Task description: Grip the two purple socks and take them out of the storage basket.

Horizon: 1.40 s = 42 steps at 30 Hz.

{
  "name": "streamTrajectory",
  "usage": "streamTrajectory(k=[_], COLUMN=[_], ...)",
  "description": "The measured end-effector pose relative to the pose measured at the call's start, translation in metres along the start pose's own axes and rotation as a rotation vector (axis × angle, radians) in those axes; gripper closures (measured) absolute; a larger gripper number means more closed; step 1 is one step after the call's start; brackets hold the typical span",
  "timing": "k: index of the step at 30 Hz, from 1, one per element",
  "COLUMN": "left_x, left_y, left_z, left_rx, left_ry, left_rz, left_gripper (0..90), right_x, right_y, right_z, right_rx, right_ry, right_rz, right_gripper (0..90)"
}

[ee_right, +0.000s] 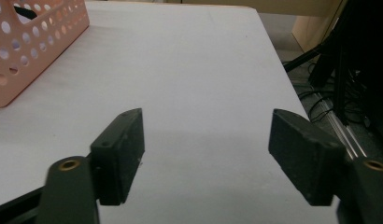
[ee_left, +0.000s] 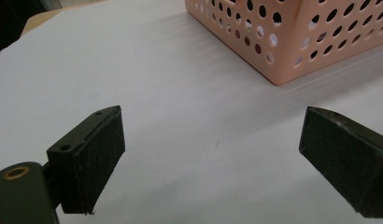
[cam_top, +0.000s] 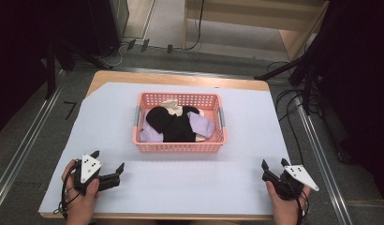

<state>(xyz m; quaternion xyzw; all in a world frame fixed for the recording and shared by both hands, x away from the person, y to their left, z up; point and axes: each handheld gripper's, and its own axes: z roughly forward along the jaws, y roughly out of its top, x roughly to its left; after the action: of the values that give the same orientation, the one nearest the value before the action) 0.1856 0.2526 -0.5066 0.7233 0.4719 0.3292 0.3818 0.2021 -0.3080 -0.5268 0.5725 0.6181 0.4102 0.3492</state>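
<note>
Both claws idle at the near edge of the counter [cam_top: 110,112], which is covered in a white sheet. Left claw [cam_top: 108,165] gapes wide, nothing between the pads; right claw [cam_top: 273,165] likewise wide open and empty. Pink perforated basket [cam_top: 180,146] sits mid-counter, well apart from both, holding a heap of socks: black socks [cam_top: 173,123] on top, lavender socks [cam_top: 203,124] at the right and lower left, a cream one [cam_top: 171,106] toward the back.

Risks, as judged: socks lie tangled, so a pinch at the black pile may lift two at once or drag a neighbour over the rim. Basket is light plastic; a snagged sock or a claw tip catching a hole could tip or slide it. Basket walls crowd a claw coming in low.

Room: broad bare sheet left, right and in front of the basket. The counter's right edge lies close beside the right claw, with cables on the floor beyond
</note>
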Motion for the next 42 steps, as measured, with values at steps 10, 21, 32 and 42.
streamTrajectory(k=[10,21,32,42], left_x=[-0.001,0.000,-0.001,-0.001], left_y=[0.000,0.000,0.001,0.000], left_z=[-0.001,0.000,0.001,0.001], left_rx=[-0.007,-0.003,0.010,0.009], left_ry=[0.007,-0.007,-0.007,-0.005], left_rz=[0.000,0.006,0.007,0.008], left_gripper=[7.7,7.7,7.7,7.7], right_x=[0.010,0.047,0.078,0.111], right_y=[0.005,0.030,0.061,0.089], right_z=[0.000,-0.002,0.010,0.022], right_rx=[-0.068,-0.057,-0.050,-0.023], right_ry=[0.076,0.129,0.179,0.264], right_rz=[0.029,-0.022,-0.047,-0.078], right_gripper=[41.7,47.9,51.0,53.9])
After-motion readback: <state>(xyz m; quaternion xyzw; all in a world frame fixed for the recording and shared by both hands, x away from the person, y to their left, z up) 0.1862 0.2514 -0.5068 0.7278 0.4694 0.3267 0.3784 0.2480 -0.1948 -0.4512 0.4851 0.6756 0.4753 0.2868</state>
